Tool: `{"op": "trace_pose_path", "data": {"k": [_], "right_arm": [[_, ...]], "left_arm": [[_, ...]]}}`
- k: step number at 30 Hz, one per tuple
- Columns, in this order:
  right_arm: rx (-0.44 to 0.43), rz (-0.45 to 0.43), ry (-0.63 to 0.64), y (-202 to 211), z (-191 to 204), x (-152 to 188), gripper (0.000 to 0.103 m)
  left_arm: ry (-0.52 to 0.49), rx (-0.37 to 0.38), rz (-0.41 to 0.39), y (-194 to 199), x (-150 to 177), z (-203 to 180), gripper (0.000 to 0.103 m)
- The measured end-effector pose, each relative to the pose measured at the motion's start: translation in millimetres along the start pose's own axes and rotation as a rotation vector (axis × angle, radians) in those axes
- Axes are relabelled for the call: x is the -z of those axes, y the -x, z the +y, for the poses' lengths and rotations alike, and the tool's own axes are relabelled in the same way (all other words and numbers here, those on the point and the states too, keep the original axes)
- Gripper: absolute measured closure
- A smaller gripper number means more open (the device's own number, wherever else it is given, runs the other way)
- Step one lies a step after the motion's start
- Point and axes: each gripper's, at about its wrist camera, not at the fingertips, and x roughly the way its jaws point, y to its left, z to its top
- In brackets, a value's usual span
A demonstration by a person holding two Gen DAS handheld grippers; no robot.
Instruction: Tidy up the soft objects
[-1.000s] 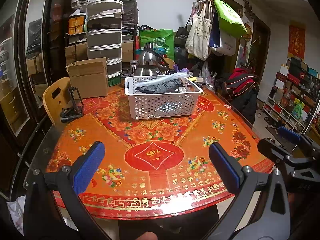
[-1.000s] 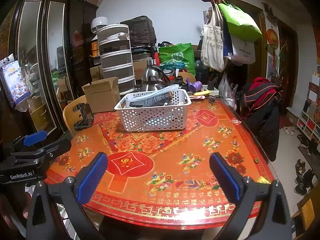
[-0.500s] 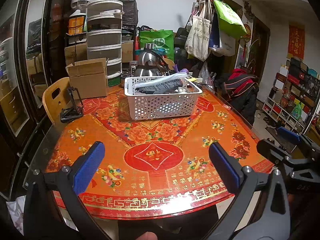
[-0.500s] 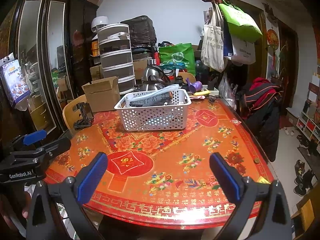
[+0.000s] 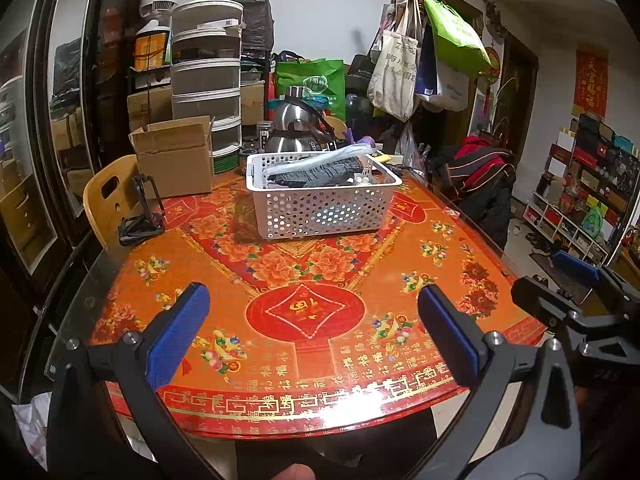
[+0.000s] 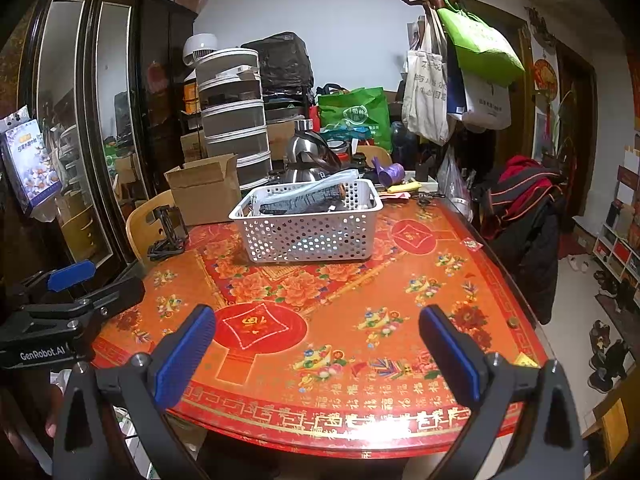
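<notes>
Two grippers held over the near edge of a round table (image 5: 440,248) with a glossy red and orange flower print, both empty. Left gripper (image 5: 314,332) with blue pads spread wide apart, nothing between them, just bare tabletop showing through the gap. Same deal on the right gripper (image 6: 316,350): pads wide apart, pinching nothing. White perforated basket (image 5: 324,210) sitting toward the far side of the table, well apart from both tools and roughly straight ahead of them, a touch left of centre from the right wrist view (image 6: 308,228). Soft stuff already piled inside: dark grey folded fabric (image 5: 316,174) with a clear plastic bag (image 5: 320,156) lying across the top and poking above the rim, plus something small and white in the right corner, too small to make out. Open cardboard box (image 5: 176,160) just left of the basket and behind it, black folding phone stand (image 5: 142,216) near the table's left edge by a yellow wooden chair (image 5: 108,200). Steel kettle (image 5: 298,128) right behind the basket. Coat rack loaded with tote bags (image 5: 400,68) further back on the right. Each gripper visible at the edge of the other's view, side by side.
</notes>
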Motion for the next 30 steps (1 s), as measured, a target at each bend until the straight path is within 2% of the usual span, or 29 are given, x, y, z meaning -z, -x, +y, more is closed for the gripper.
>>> {"op": "trace_pose_path", "data": {"k": [22, 30], "right_arm": [[0.004, 0.001, 0.006, 0.2, 0.8, -0.2, 0.002], [0.008, 0.001, 0.016, -0.2, -1.0, 0.7, 0.002]], "left_arm": [[-0.002, -0.005, -0.006, 2.2, 2.6, 2.1, 0.0], [-0.031, -0.024, -0.025, 5.4, 4.2, 0.4, 0.0]]}}
